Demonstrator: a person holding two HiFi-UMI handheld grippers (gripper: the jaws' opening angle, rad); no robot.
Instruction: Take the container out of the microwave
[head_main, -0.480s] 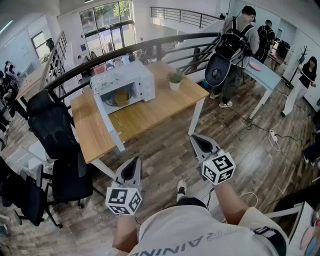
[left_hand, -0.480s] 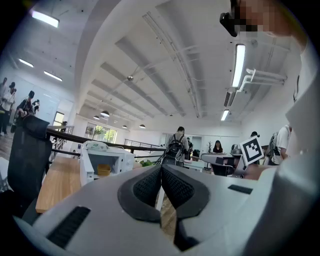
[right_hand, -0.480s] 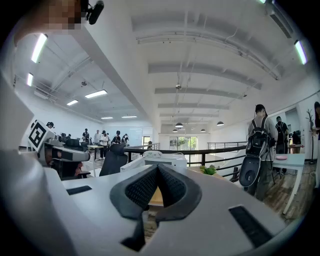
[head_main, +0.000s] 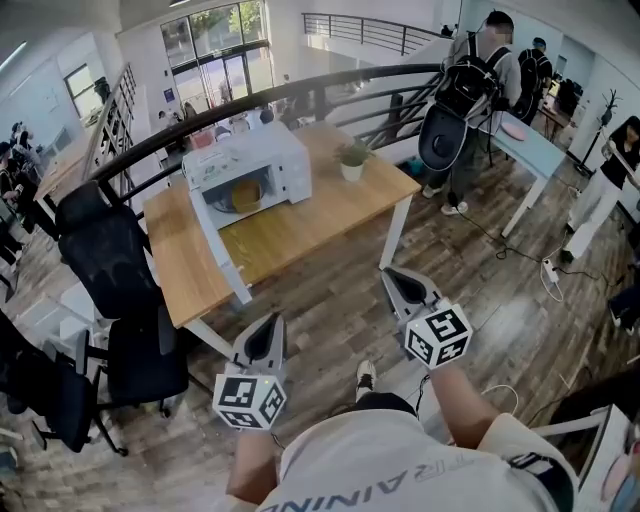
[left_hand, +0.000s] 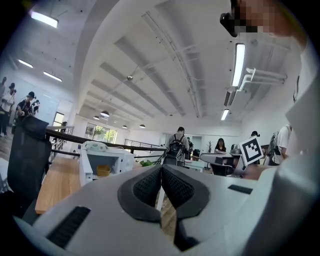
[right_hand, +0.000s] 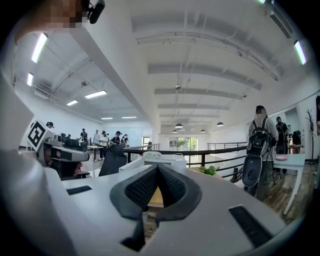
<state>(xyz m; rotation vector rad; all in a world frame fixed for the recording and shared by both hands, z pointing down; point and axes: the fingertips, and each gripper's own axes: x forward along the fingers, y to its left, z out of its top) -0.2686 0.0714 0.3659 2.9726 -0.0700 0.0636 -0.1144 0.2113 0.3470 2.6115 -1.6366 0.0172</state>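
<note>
A: Where do we stand with the container?

B: At the very start, by our reading. The container (head_main: 245, 195), a yellowish tub, sits inside the microwave (head_main: 247, 165) on the far side of the desk (head_main: 300, 235). Nothing has lifted it.

A: Door?

B: Already swung open (the white panel juts out over the desk's near edge), so the cavity is exposed. We count that step as done.

A: And the grippers?

B: Both are well short of the desk, held level over the wooden floor in front of us. The left gripper (head_main: 266, 325) has its pads pressed together with nothing between them, and its own view shows the tips meeting. The right gripper (head_main: 395, 278) is the same, pads closed and empty.

A: So what is left?

B: Nearly everything, we judge. We have to walk up to the desk, spread one gripper's jaws, reach into the cavity, pinch the container, draw it out and set it down. There is bare desk in front of the microwave for that. A small potted plant (head_main: 351, 160) stands to its right, well clear of the opening.

A: Anything in the way?

B: Only the open door, which we would reach around.
</note>
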